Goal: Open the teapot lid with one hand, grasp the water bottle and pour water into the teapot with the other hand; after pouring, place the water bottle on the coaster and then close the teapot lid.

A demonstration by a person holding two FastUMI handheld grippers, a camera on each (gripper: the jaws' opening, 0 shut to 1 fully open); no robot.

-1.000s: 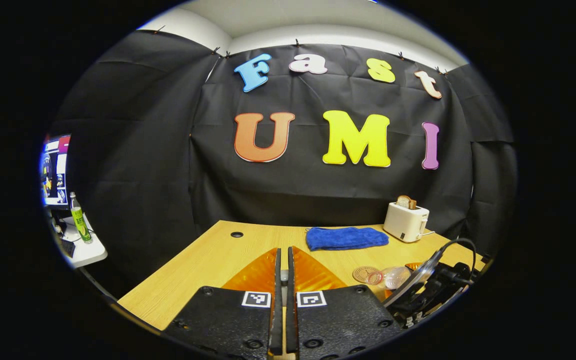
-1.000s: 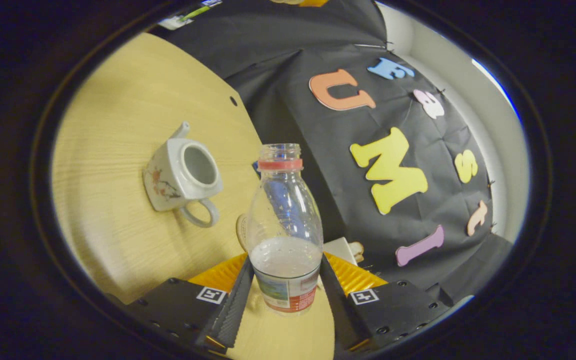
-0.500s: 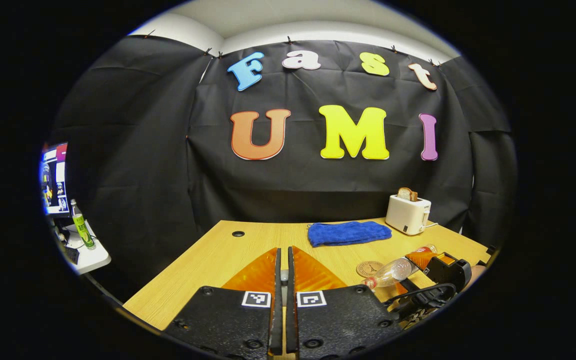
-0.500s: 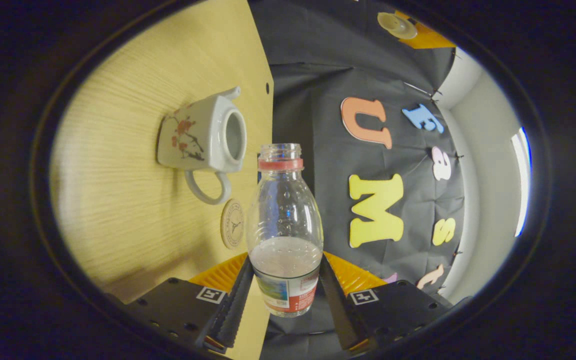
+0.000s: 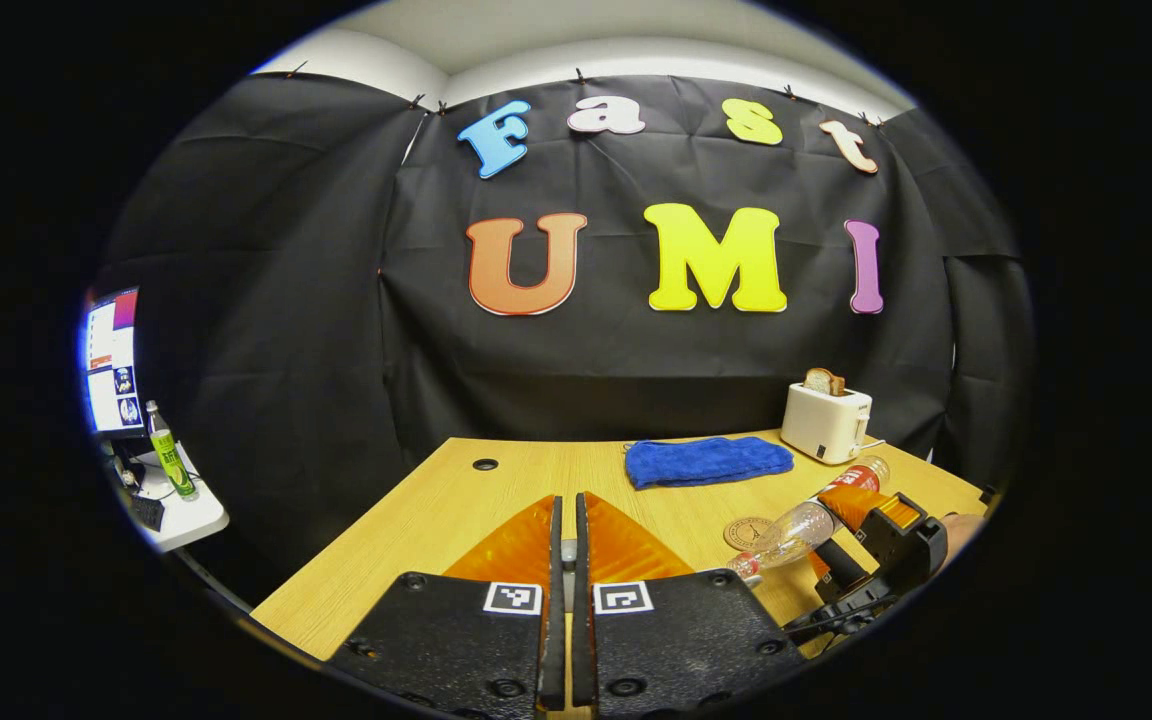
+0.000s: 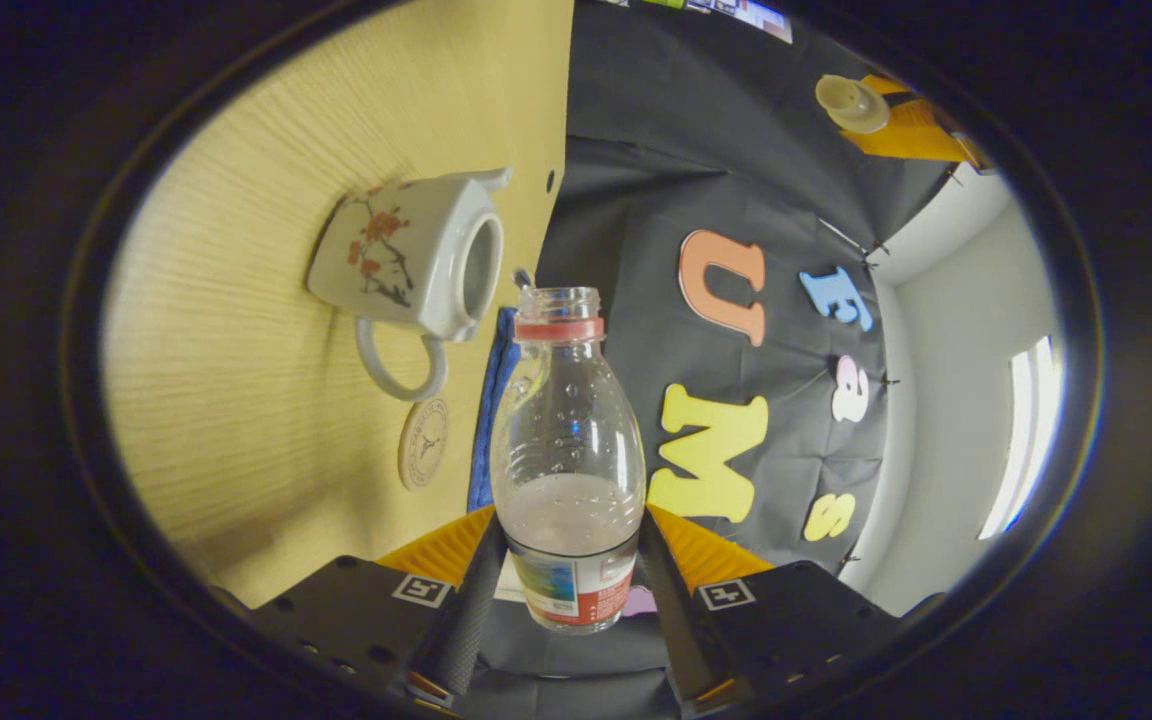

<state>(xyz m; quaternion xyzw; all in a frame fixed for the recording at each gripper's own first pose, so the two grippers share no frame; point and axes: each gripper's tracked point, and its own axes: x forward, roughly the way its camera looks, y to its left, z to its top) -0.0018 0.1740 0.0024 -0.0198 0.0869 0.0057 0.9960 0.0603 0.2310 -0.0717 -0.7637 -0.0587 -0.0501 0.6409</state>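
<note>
The right gripper (image 6: 566,570) clamps the clear plastic water bottle (image 6: 568,460), tipped sideways with its mouth just beside the lidless white flowered teapot (image 6: 406,262), apparently for pouring. The left gripper (image 5: 564,560), pinched on the small pale lid (image 6: 851,102), hangs well away from the teapot, presumably keeping the opening clear.

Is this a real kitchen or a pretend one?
Probably pretend: a recording booth. Black cloth walls in a wooden table with a toaster and a teapot, and a monitor glows off to the side.
</note>
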